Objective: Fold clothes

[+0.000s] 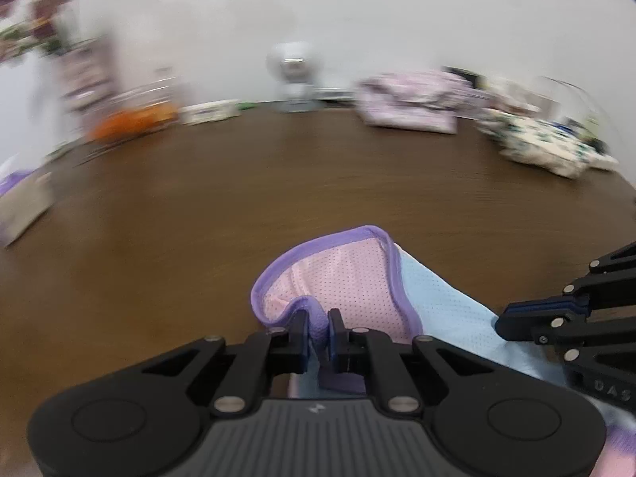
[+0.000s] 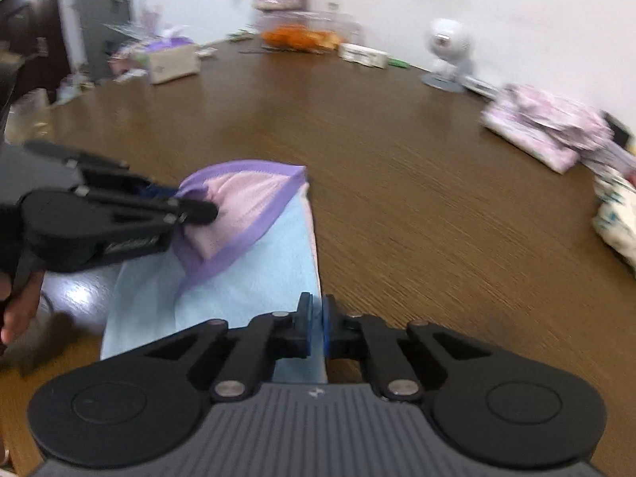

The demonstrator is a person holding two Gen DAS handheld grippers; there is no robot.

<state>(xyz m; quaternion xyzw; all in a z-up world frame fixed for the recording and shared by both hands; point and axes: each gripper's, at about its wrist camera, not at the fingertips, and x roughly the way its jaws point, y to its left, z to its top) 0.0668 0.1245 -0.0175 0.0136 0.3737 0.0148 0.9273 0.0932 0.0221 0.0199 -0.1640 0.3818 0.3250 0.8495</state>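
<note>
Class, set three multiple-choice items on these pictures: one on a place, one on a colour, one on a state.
1. Where is the white round camera?
A. at the table's far edge by the wall
B. on the garment
C. in a gripper

2. What colour is the garment's trim?
A. orange
B. purple
C. green

3. How is the left gripper?
A. wide open
B. shut on the garment
C. shut on nothing

Key: 1 A, the camera stands far back on the table; 2 B, the garment has purple edging; 3 B, the left gripper pinches its fabric.

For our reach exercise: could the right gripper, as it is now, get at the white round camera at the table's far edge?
Probably not yet: the right gripper is shut on the blue garment, though the bare table leaves the way to the white camera free.
</note>
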